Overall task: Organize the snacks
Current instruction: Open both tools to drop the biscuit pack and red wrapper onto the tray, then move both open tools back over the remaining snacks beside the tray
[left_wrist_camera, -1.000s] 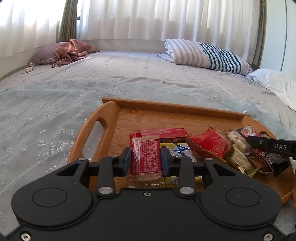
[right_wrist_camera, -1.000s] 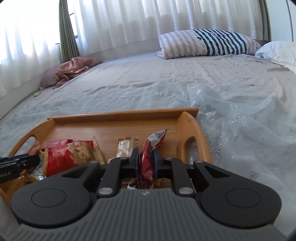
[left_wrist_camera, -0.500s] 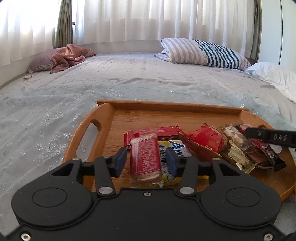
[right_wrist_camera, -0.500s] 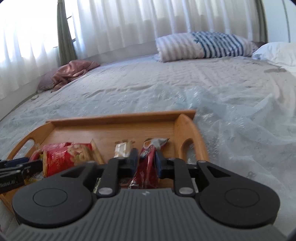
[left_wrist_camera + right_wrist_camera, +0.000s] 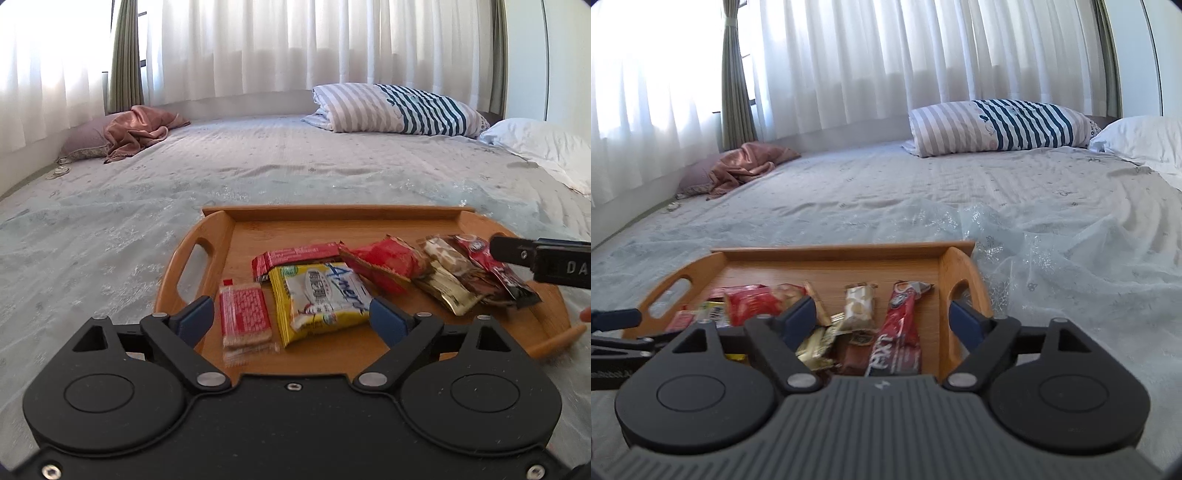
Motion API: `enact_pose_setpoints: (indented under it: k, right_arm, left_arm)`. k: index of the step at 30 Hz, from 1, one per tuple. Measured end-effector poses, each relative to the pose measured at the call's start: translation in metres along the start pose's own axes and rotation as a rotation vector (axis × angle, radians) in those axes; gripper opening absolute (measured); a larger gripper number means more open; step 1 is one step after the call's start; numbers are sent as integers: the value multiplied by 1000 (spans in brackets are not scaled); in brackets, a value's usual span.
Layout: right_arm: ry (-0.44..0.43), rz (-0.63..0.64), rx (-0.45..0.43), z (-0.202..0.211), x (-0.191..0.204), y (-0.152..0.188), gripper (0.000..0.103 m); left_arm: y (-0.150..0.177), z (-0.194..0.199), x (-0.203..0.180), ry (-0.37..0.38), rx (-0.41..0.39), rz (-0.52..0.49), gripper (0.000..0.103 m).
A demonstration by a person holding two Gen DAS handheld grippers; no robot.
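both wafer packet [image 5: 245, 319] and red bar [image 5: 898, 334] lie loose between parted fingers [image 5: 194, 320].

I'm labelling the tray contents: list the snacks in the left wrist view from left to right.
Red cracker pack → yellow packet → red pouch → gold-and-cream bar → dark red bar, all lying on the wooden tray.

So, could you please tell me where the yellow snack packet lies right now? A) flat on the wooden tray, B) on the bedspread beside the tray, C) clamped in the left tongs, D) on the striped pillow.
A: the yellow snack packet lies flat on the wooden tray, between the open left tongs but untouched by either pad.
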State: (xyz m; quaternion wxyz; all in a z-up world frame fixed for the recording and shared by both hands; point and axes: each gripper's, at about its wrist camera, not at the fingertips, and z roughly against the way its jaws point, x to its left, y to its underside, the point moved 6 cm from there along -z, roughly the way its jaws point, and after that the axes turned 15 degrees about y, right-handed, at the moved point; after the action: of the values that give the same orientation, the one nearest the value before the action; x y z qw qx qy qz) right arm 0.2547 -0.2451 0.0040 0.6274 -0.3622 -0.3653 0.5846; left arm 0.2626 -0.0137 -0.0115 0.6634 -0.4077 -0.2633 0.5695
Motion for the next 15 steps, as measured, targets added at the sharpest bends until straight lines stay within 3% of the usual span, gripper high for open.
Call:
enact_pose_setpoints:
  k: [3,15]
  right_arm:
    - [-24,-12,-6,16,0,2,90]
    - [-84,-7,-30,65,4,23,99]
  left_arm:
    - [6,13,-4,10,-7,5,100]
    - [38,58,-19,76,11,10,103]
